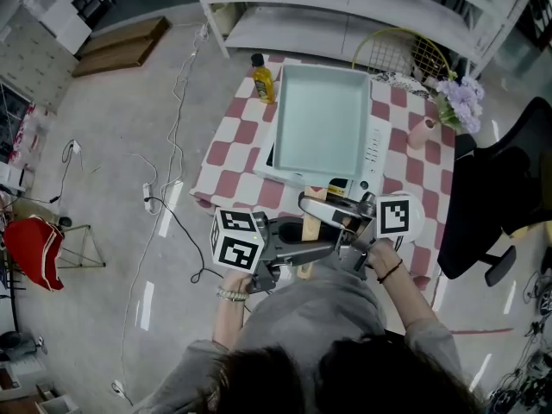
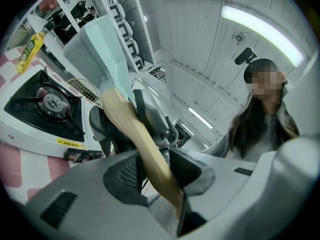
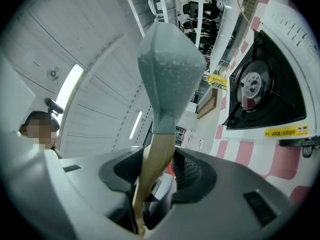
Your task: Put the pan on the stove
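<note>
Pan [image 1: 321, 119] hangs just above the stove [image 1: 377, 145], left gripper [image 2: 155, 173] and right gripper [image 3: 155, 176] both pinching its wooden handle [image 2: 131, 129] off the stove's near edge; probably best lowered level, centred over the burner [image 3: 252, 84], then released.

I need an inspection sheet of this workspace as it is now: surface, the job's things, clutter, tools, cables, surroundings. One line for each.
Surface: table under a red-and-white checked cloth, with a white gas stove on it.
Job's things: pale green pan held over the stove by its wooden handle; burner bare beneath it.
Clutter: yellow bottle, flowers, racket.
Tools: left tool and right tool both shut on the wooden handle.
Cables: several cables on the floor left of the table.
Surroundings: shelves, black chair, red bag.
</note>
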Tool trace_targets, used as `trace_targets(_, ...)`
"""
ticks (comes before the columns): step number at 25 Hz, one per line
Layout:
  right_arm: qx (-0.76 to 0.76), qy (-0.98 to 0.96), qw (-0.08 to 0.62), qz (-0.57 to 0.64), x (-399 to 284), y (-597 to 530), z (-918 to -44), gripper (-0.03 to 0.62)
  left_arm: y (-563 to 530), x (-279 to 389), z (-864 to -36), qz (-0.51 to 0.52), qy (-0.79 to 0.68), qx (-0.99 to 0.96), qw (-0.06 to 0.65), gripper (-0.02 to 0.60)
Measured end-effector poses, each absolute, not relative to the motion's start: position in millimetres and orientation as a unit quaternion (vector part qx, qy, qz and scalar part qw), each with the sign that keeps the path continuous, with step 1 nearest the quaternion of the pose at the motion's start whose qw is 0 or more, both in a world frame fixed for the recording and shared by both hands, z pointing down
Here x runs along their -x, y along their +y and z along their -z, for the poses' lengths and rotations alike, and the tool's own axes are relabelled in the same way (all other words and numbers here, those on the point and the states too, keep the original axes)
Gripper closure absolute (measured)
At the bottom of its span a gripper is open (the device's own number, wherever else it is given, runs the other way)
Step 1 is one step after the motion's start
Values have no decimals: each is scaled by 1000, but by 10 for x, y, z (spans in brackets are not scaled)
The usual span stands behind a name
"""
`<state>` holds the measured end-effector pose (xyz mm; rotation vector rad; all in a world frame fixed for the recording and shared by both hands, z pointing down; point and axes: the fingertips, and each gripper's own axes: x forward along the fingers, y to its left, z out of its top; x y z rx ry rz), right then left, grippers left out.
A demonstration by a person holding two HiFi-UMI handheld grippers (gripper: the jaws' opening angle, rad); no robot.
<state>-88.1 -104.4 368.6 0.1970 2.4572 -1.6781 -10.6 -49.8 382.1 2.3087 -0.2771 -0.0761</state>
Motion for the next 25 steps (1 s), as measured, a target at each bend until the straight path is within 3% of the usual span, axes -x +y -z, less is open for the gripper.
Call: trace_targets(25,-65,798,78,594,993,-1605,-4011,404,-1040,241,-4106,11,-103,-891,441,442)
